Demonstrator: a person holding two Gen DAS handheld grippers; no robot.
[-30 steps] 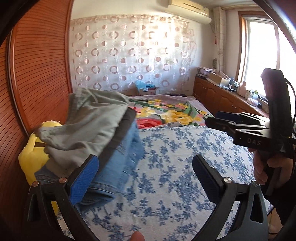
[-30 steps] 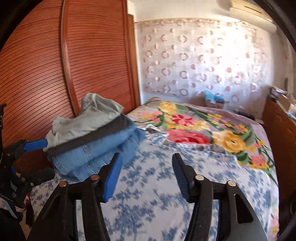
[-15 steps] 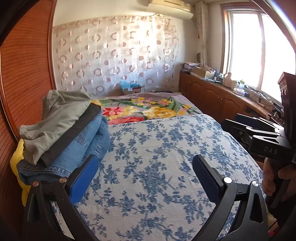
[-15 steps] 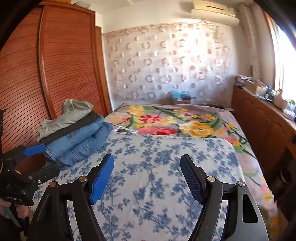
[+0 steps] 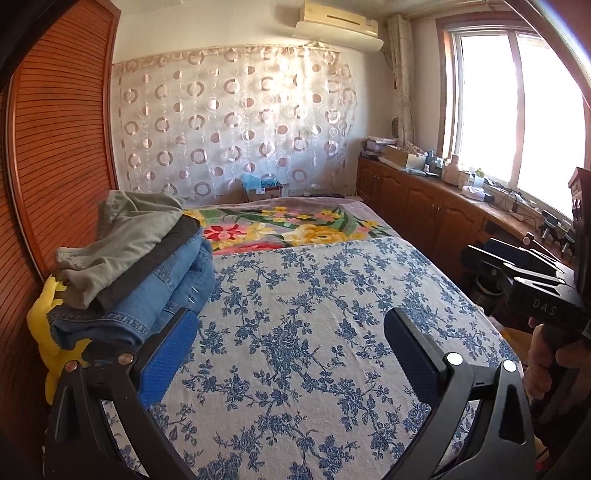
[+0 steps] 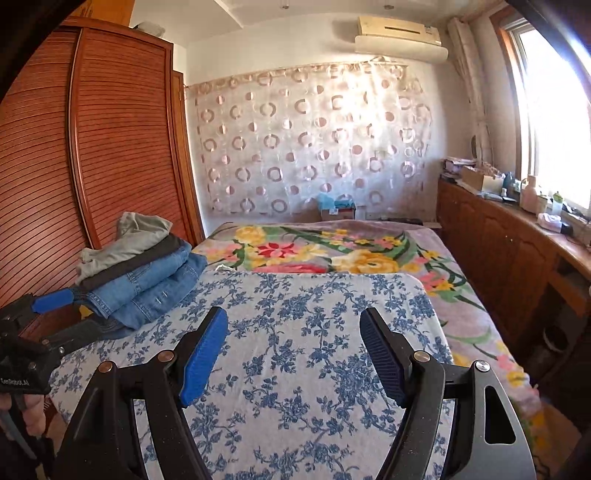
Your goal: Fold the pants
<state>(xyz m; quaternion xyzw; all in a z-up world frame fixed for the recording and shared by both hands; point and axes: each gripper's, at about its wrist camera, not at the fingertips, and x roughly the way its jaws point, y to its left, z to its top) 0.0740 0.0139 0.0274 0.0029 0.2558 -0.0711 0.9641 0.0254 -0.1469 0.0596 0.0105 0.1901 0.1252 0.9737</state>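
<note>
Left wrist view: the stack of folded pants (image 5: 136, 269) sits at ten o'clock from the released, empty left claw (image 5: 291, 350), just beyond its blue pad, long axis running toward the far curtain. On the bed (image 5: 332, 332), the right claw (image 6: 293, 354), jaws just opened with nothing between them, sees the stack farther off at ten o'clock; the left hand looks nearer.

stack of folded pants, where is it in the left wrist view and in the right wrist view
Left wrist view: the stack of folded pants sits at the left edge, just beyond the left gripper.
Right wrist view: the stack lies left of centre on the bed, against the wooden wardrobe.
Shared landmark: the air conditioner high on the far wall.
</note>
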